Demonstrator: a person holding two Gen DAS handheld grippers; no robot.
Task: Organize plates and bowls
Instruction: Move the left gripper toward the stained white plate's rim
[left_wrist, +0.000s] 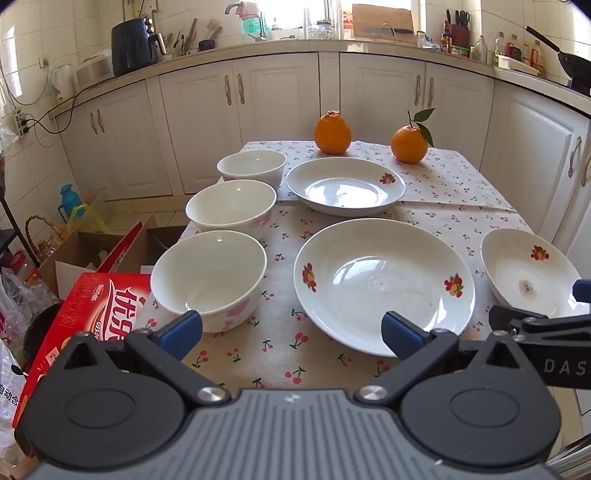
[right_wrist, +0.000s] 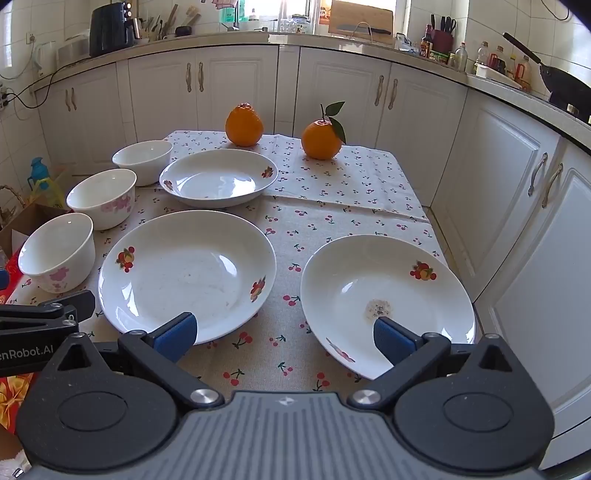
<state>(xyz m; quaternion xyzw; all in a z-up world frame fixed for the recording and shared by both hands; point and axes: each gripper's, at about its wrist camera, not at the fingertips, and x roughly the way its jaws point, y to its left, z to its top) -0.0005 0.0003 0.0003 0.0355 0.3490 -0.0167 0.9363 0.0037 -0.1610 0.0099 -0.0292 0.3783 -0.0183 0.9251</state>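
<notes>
Three bowls, three plates on cherry-print tablecloth (left_wrist: 280, 354).
Left gripper (left_wrist: 291, 334) and right gripper (right_wrist: 283, 330): jaws spread wide, empty, low over near edge. Bowls (left_wrist: 208, 275) lined down left side; near middle plate (right_wrist: 186, 273), stained plate (right_wrist: 386, 295) at right, far plate (left_wrist: 345, 184) before two oranges (left_wrist: 332, 133).
</notes>
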